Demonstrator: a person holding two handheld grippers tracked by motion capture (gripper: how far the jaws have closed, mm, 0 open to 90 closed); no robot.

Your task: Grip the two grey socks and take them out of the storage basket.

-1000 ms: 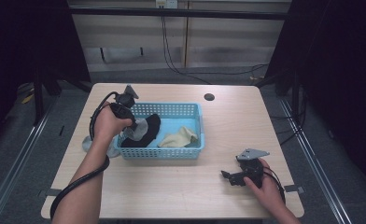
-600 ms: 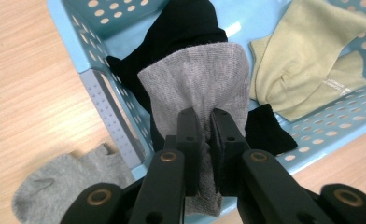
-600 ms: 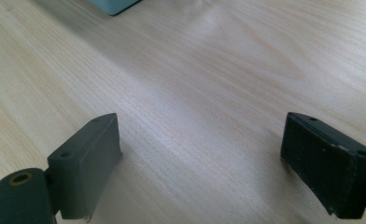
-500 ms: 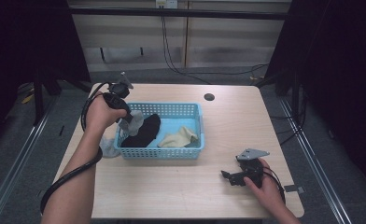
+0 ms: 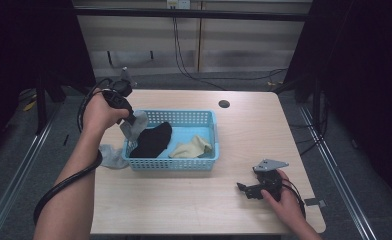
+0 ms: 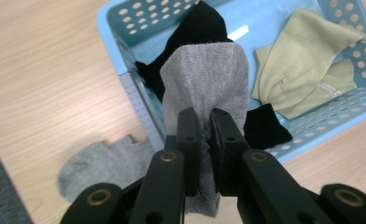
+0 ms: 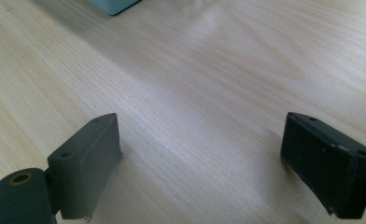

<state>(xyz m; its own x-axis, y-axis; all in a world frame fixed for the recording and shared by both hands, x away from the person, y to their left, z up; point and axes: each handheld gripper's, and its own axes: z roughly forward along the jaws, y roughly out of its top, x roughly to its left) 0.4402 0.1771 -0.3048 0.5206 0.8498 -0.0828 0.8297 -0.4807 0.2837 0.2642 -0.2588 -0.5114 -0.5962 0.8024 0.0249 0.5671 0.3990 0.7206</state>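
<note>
- The left gripper [image 6: 205, 135] was clamped on a grey sock [image 6: 204, 74]; in the left gripper view the two black jaws pinched a gathered fold of the knit, and the free end hung forward of the tips, over the near-left corner of the blue basket [image 6: 139, 100].
- The hold took in a narrow bunch of fabric only. A quick swing of the hand could have drawn the knit out from between the pads, and the sock would then have dropped astride the basket wall, half in and half out.
- Directly below the jaws lay a black sock [image 6: 204, 23], touching the basket's inner wall. A low carry could have dragged the hanging end across it and pulled it over the rim.
- Behind and below the left gripper, on the table [image 5: 184, 200] outside the basket and against its wall, lay a second grey sock [image 6: 102, 161]. A release made too early could have piled one on the other and spoiled any sorting.
- Farther along the basket floor, well apart from the jaws, lay a pale yellow sock [image 6: 302, 60], at little risk.
- The right gripper [image 5: 249, 190] rested on the table near its front right corner, jaws spread wide over bare wood, holding nothing. It stood too far off to catch a slipping sock.
</note>
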